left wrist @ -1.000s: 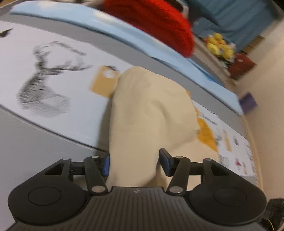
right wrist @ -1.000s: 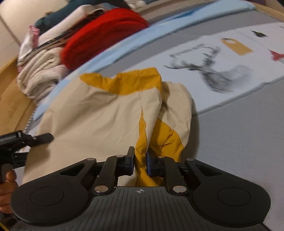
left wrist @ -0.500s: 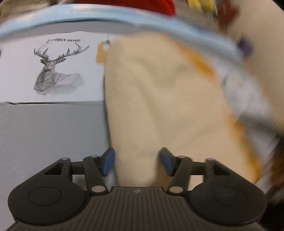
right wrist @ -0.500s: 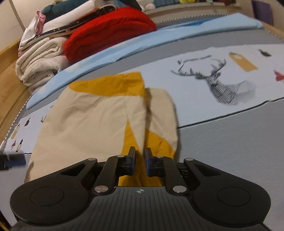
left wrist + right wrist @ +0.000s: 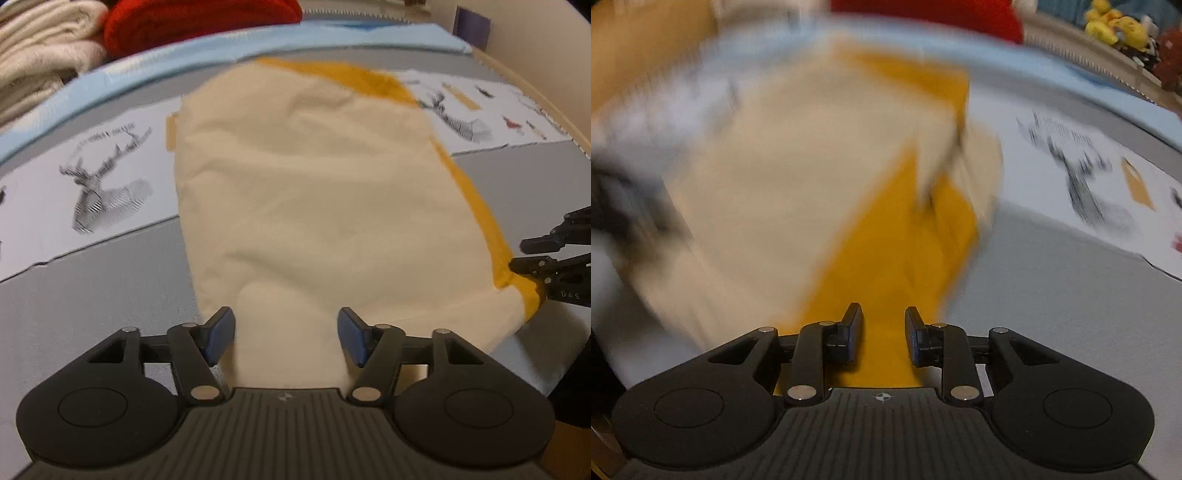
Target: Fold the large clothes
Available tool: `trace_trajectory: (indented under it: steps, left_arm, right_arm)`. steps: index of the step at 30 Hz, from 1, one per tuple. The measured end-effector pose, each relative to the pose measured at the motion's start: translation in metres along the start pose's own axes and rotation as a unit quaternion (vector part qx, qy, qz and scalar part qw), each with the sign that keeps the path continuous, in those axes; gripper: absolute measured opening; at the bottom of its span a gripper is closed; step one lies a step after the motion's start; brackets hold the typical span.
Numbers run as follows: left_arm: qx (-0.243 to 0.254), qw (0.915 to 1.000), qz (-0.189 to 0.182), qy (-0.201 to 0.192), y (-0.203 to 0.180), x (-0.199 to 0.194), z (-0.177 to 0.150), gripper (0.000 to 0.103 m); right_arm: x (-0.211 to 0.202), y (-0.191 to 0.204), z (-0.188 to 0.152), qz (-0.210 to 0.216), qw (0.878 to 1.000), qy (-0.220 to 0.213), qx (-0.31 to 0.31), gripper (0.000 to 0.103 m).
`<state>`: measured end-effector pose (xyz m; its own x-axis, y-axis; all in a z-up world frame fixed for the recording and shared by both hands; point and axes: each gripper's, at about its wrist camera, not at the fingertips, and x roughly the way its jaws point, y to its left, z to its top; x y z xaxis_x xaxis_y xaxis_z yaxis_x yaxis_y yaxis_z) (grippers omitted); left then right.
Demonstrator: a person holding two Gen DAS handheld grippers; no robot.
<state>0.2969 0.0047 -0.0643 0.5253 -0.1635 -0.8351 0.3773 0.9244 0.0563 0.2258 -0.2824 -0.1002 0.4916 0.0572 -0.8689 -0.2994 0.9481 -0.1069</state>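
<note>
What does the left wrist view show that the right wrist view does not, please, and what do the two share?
Only the left wrist view shows the folded cream towels by the red knit and the right gripper at the garment's mustard corner.

Only the right wrist view shows the yellow plush toys on the far ledge.

Both show the cream and mustard garment on the bed cover with its deer print, the red knit, and jaws opening over the cloth; the left gripper stands wider.

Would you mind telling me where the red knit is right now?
In the left wrist view the red knit sits at the top left, behind the pale blue sheet, right of the cream towels and beyond the garment.
</note>
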Motion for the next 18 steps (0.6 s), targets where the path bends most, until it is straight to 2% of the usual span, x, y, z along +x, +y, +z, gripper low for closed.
trace_trajectory:
  steps: [1, 2, 5, 6, 8, 9, 10, 12, 13, 15, 18]
  left_arm:
    - [0.002, 0.9999, 0.012, -0.009, -0.003, -0.005, -0.003, 0.084]
    - [0.006, 0.9993, 0.028, -0.025, -0.007, -0.016, -0.006, 0.089]
    - [0.004, 0.9952, 0.055, -0.081, -0.018, -0.051, -0.013, 0.094]
    - [-0.007, 0.9934, 0.062, -0.097, -0.021, -0.064, -0.015, 0.095]
    - [-0.031, 0.9901, 0.066, -0.119, -0.024, -0.089, -0.022, 0.095]
    - [-0.044, 0.9880, 0.071, -0.130, -0.026, -0.102, -0.025, 0.095]
    - [-0.052, 0.9858, 0.076, -0.141, -0.028, -0.115, -0.028, 0.095]
    - [-0.059, 0.9810, 0.086, -0.164, -0.037, -0.139, -0.031, 0.096]
    - [-0.063, 0.9781, 0.092, -0.176, -0.042, -0.152, -0.037, 0.103]
    - [-0.073, 0.9723, 0.102, -0.197, -0.051, -0.175, -0.053, 0.103]
    - [-0.099, 0.9681, 0.107, -0.204, -0.071, -0.197, -0.083, 0.103]
  right_arm:
    - [-0.003, -0.002, -0.004, -0.020, 1.000, 0.002, -0.008, 0.027]
    - [-0.010, -0.006, -0.006, -0.032, 0.999, -0.005, -0.008, 0.027]
    - [-0.042, -0.017, -0.010, -0.062, 0.996, -0.066, 0.010, 0.029]
    - [-0.059, -0.020, -0.012, -0.077, 0.992, -0.101, 0.023, 0.032]
    - [-0.089, -0.025, -0.018, -0.092, 0.981, -0.159, 0.056, 0.052]
    - [-0.109, -0.026, -0.022, -0.099, 0.973, -0.195, 0.078, 0.072]
    - [-0.126, -0.026, -0.026, -0.105, 0.964, -0.225, 0.095, 0.086]
    - [-0.150, -0.023, -0.034, -0.112, 0.951, -0.264, 0.114, 0.094]
    - [-0.163, -0.019, -0.041, -0.111, 0.946, -0.279, 0.121, 0.097]
    - [-0.183, -0.009, -0.055, -0.102, 0.939, -0.299, 0.135, 0.102]
    - [-0.206, 0.009, -0.079, -0.090, 0.937, -0.303, 0.149, 0.102]
